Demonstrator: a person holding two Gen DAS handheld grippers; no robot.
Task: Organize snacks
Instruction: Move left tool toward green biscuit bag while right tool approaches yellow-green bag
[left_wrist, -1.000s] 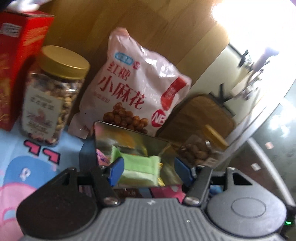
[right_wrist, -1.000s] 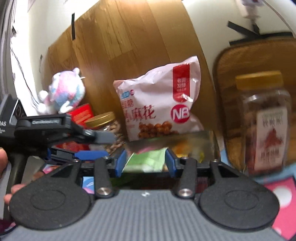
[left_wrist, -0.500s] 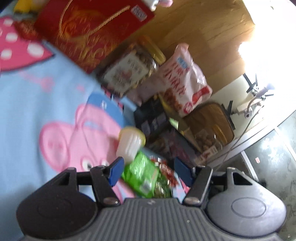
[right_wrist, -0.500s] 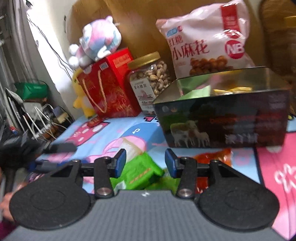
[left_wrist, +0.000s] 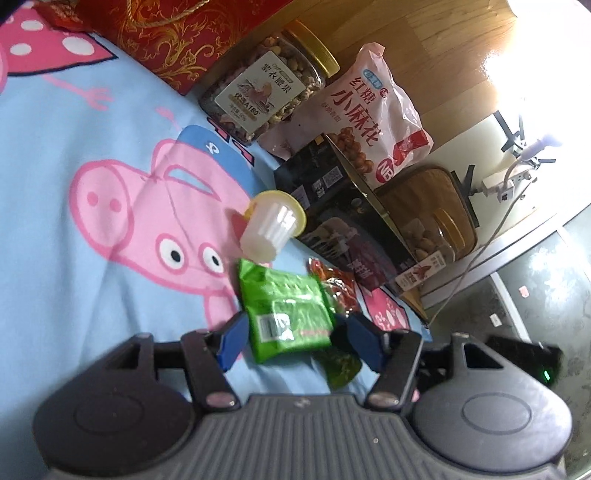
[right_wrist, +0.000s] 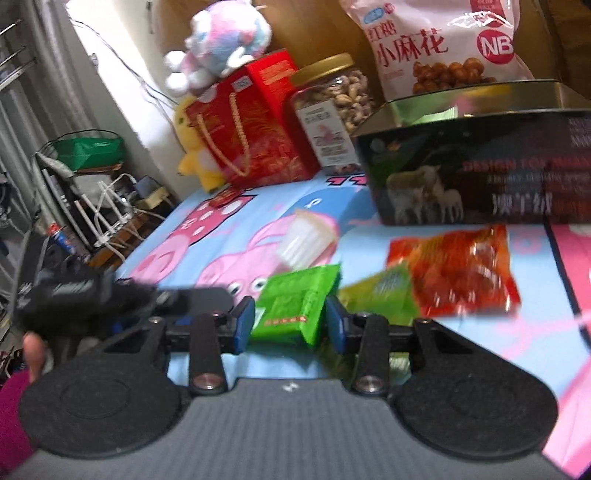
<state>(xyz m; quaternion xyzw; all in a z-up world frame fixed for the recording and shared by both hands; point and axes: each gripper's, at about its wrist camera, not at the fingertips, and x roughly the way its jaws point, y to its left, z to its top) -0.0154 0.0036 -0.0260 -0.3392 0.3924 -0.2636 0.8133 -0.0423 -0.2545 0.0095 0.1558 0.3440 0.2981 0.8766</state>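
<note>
A green snack packet (left_wrist: 288, 314) lies on the cartoon-print cloth between the fingers of my left gripper (left_wrist: 295, 339), which stands open with its blue pads clear of the packet. In the right wrist view a green packet (right_wrist: 295, 306) sits between the jaws of my right gripper (right_wrist: 290, 325). Those jaws are closing, with the pads close to its sides. A red packet (right_wrist: 454, 269), a yellow-green packet (right_wrist: 384, 291) and a tipped white cup (right_wrist: 310, 236) lie just beyond. The open dark tin (right_wrist: 480, 166) stands behind them.
Behind the tin (left_wrist: 332, 206) a pink snack bag (left_wrist: 373, 118) leans on a wooden panel, beside a gold-lidded nut jar (left_wrist: 269, 81) and a red gift box (right_wrist: 251, 125). A second jar (left_wrist: 432, 243) stands right of the tin. A hand (right_wrist: 35, 350) holds a blurred dark tool at the left.
Both views have swung from the tin's inside down to the packets on the cloth. The left gripper has sunk onto the green packet, and the right jaws have narrowed around one.
</note>
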